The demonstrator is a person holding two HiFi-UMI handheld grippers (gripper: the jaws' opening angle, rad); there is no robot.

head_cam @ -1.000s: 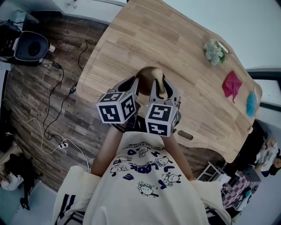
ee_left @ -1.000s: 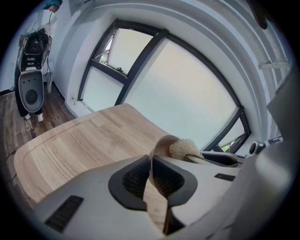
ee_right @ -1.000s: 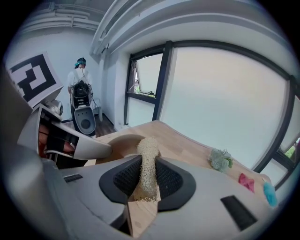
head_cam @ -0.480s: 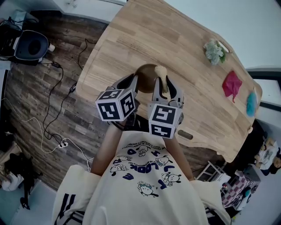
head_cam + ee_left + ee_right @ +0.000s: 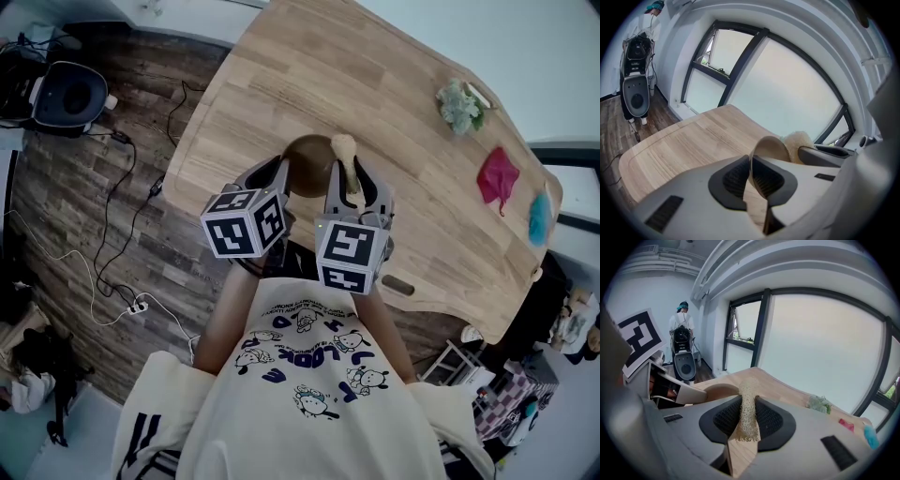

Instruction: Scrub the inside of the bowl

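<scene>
The left gripper [image 5: 751,174] is closed on the rim of the bowl [image 5: 771,146], which sits at mid-frame, just above the table [image 5: 394,66]. The right gripper [image 5: 747,417] clamps a loofah [image 5: 747,401]. In the head view the loofah has crept up-frame over the last second to the bowl's upper right rim, so a scrubbing stroke is probably under way. Marker cubes hide the jaws there. Whether the loofah touches the bowl's inside can't be told.

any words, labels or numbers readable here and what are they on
"LOOK": upside down, dark blue, on the person's cream shirt; letters around it too distorted to read.
Left marker cube and right marker cube: black-and-white square patterns, no words.
</scene>
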